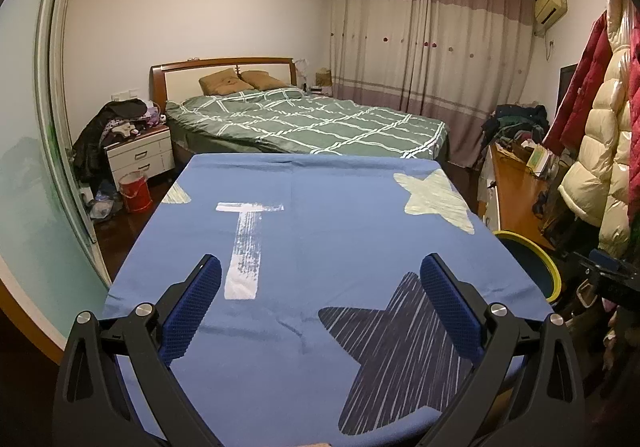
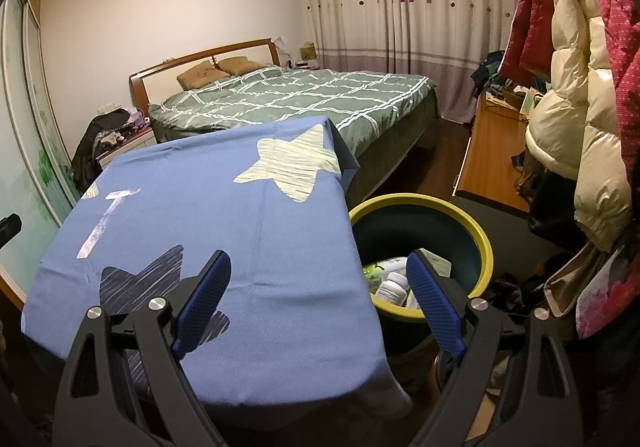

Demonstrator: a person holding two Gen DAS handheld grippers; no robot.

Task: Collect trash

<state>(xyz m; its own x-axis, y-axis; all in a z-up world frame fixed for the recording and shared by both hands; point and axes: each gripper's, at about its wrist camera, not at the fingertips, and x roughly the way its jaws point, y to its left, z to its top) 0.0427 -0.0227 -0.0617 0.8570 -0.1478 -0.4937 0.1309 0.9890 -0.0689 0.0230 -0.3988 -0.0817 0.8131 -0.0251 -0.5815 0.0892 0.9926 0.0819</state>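
A table under a blue cloth (image 1: 320, 231) with star prints fills the middle of both views, and nothing lies on it. My left gripper (image 1: 320, 267) hovers open over its near end, empty. My right gripper (image 2: 320, 263) is open and empty at the table's right edge (image 2: 352, 247). Beside that edge stands a dark bin with a yellow-green rim (image 2: 486, 231), also seen in the left wrist view (image 1: 536, 247). Inside the bin lie a white pill bottle (image 2: 394, 287) and a white-green packet (image 2: 384, 265).
A bed with a green checked cover (image 1: 312, 123) stands beyond the table. A white nightstand piled with clothes (image 1: 136, 151) and a red bucket (image 1: 134, 191) are at the left. A wooden desk (image 2: 488, 163) and hanging coats (image 2: 580, 107) crowd the right side.
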